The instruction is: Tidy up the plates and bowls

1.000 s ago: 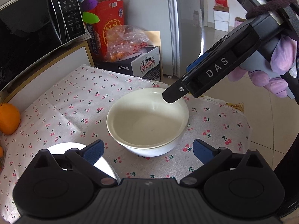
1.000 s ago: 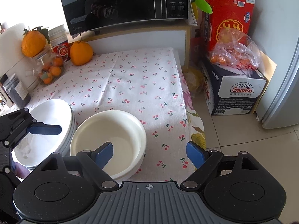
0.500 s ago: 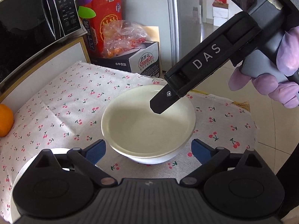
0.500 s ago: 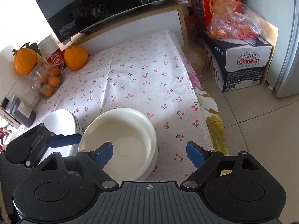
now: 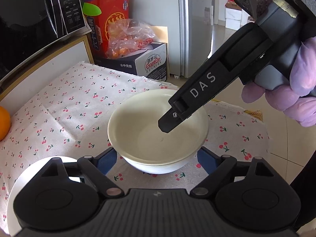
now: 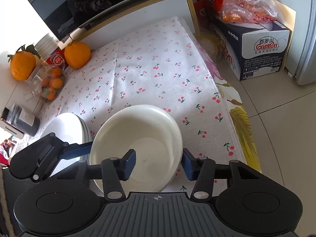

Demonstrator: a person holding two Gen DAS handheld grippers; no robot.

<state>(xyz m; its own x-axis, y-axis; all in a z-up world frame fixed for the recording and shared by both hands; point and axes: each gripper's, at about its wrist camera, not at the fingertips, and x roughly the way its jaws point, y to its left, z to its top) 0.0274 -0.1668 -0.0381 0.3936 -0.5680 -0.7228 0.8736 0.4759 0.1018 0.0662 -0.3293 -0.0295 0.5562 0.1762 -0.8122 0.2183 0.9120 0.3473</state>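
A white bowl (image 5: 150,138), which looks like two nested bowls, stands on the cherry-print cloth. My left gripper (image 5: 157,160) has the bowl's lower body between its blue pads (image 5: 107,161). Its jaws are closing and stand close to the bowl's sides, with no clear press. My right gripper (image 6: 159,165) straddles the bowl's (image 6: 138,138) right wall, one pad inside the bowl and one outside the rim. These jaws are closing too, and the inner pad is still apart from the wall. A stack of white plates (image 6: 67,130) sits just left of the bowl.
A microwave (image 6: 88,6) stands at the back. Oranges (image 6: 77,55) and a jar of small fruit (image 6: 51,85) are at the back left. The table's right edge (image 6: 227,108) drops to the floor, where a Ganten box (image 6: 262,49) carries a bag of oranges.
The right gripper has sunk and rolled, putting one finger inside the bowl, and its jaws have narrowed a lot. The left pads have drawn in around the bowl.
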